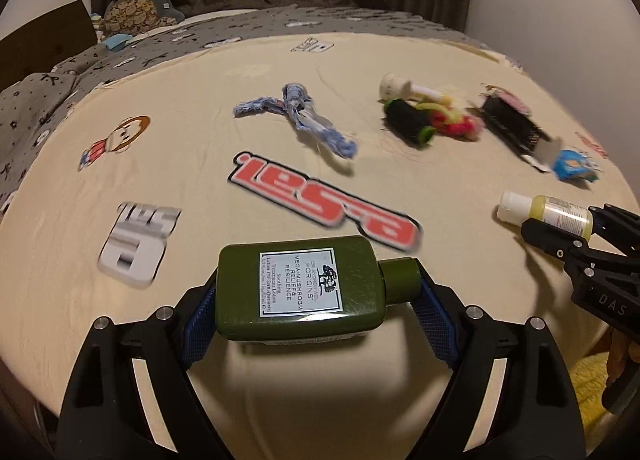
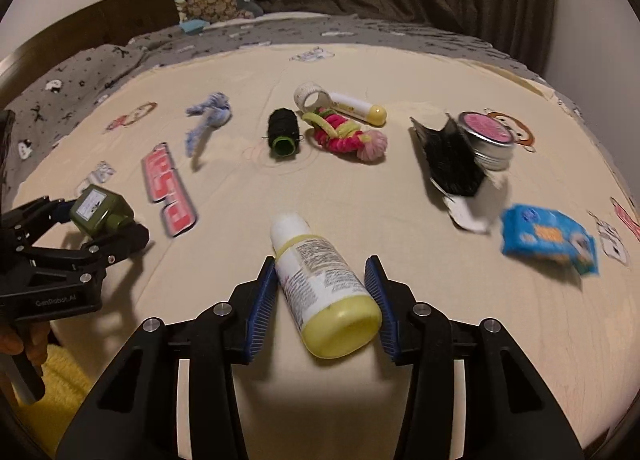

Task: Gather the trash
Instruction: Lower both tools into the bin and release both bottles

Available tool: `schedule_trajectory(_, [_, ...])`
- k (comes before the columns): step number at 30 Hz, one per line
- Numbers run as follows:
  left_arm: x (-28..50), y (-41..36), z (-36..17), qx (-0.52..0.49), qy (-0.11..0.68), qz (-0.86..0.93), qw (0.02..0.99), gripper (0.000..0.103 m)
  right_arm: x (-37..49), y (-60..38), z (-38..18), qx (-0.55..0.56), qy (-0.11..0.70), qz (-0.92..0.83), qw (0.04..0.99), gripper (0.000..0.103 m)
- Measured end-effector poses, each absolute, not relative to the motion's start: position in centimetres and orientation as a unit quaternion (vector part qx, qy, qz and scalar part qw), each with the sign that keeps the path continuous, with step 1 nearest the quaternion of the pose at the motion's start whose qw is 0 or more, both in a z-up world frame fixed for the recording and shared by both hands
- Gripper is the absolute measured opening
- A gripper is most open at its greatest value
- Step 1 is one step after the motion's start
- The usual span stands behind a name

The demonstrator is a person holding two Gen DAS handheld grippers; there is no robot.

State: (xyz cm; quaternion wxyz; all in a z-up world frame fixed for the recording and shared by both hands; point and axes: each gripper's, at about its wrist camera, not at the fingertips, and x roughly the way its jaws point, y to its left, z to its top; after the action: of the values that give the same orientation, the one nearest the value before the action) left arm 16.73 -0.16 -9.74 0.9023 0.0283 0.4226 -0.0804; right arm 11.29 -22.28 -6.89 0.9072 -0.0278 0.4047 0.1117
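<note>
Above bed sheet [image 1: 280, 60], lifted bottles [image 1: 300, 284]

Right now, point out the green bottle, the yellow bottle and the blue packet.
green bottle [image 1: 298, 284]: left wrist view, on its white label.
yellow bottle [image 2: 326, 284]: right wrist view, on its printed label, mid-body.
blue packet [image 2: 548, 238]: right wrist view, on the middle of its front face.

green bottle [image 1: 300, 288] — "ORIGINS MEGA-MUSHROOM RELIEF & RESILIENCE" | left claw [image 2: 102, 220] body — "GenRobot.AI"
</note>
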Motion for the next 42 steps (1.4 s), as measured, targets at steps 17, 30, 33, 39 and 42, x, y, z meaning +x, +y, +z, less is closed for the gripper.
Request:
schedule_trajectory(17, [3.0,-1.4,-9.5,0.018,0.423,-0.119,0.898,0.081,-1.8,-24.2,-6.9,0.004,0.399,0.142,0.906,0.032])
schedule_trajectory(30, [-0.5,-3.1,-17.0,0.041,0.497,-0.132,0.856,0.081,-4.2,-23.1,-14.0,0.002,0.489,0.133,0.862,0.032])
schedule_trajectory(33, [-0.9,-3.5,-18.8,0.048,0.519,-0.139,0.842,0.081,-4.4,-22.7,-15.3,-0.004,0.509,0.133,0.851,0.032])
schedule_trajectory(39, [-1.5,-3.7,-22.6,0.050,0.570,-0.156,0.805,0.081,-4.8,-22.3,-18.4,0.001,0.558,0.138,0.818,0.032])
schedule_trajectory(42, [-1.8,-4.0,-24.2,0.053,0.591,-0.168,0.787,0.081,-4.8,-21.9,-19.8,0.001,0.582,0.138,0.801,0.032])
